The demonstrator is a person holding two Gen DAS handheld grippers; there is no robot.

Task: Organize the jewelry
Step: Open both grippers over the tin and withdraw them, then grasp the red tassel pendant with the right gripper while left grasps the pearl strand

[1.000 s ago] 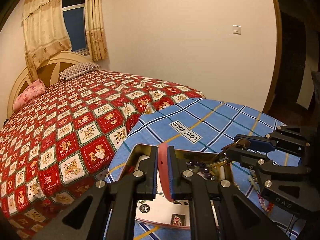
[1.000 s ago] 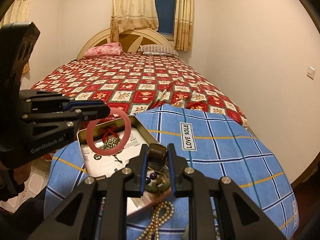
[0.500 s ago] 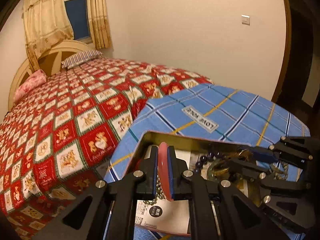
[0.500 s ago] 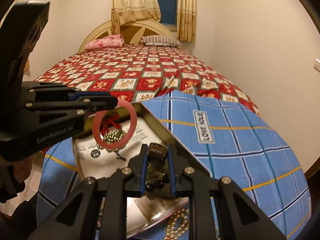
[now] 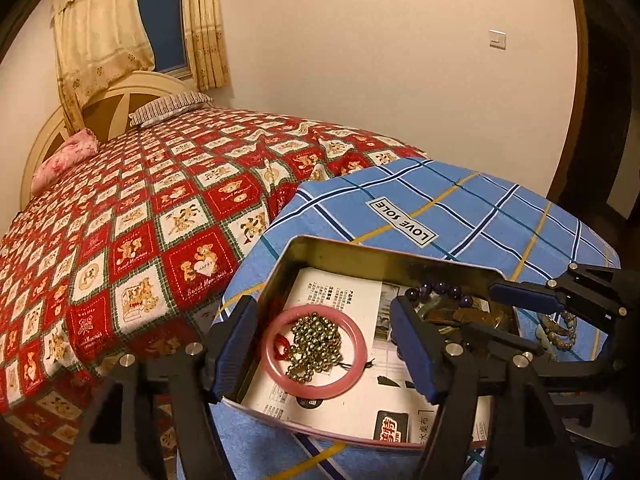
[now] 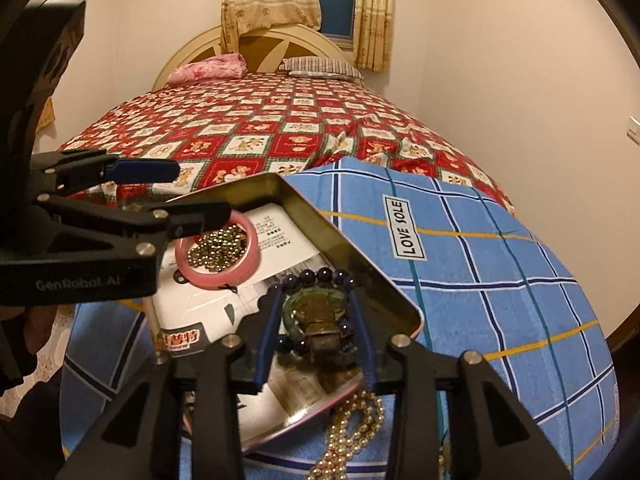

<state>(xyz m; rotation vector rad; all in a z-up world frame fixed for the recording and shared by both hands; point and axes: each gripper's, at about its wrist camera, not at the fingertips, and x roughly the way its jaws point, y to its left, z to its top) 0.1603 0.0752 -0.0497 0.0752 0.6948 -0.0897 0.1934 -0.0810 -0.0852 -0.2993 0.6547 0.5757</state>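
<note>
A metal tin [image 5: 340,246] [image 6: 320,208] lined with printed paper sits on a blue plaid cloth. A pink bangle [image 5: 316,350] [image 6: 218,250] lies flat in it around a heap of small gold beads [image 5: 316,344]. My left gripper [image 5: 324,348] is open above the bangle, a finger on each side. My right gripper [image 6: 316,332] is open over the tin's right part, astride a brown beaded bracelet [image 6: 320,320], a green bangle and a dark purple bead bracelet [image 6: 316,276] [image 5: 440,290].
A gold bead necklace [image 6: 352,432] lies on the cloth [image 6: 480,280] just outside the tin's near edge. More beaded bracelets [image 5: 560,330] lie on the cloth right of the tin. A bed with a red patterned quilt [image 5: 140,220] is behind.
My left gripper opened and let the pink bangle drop flat into the tin around the gold beads. My right gripper lowered, opened and let go of the brown bracelet in the tin.
</note>
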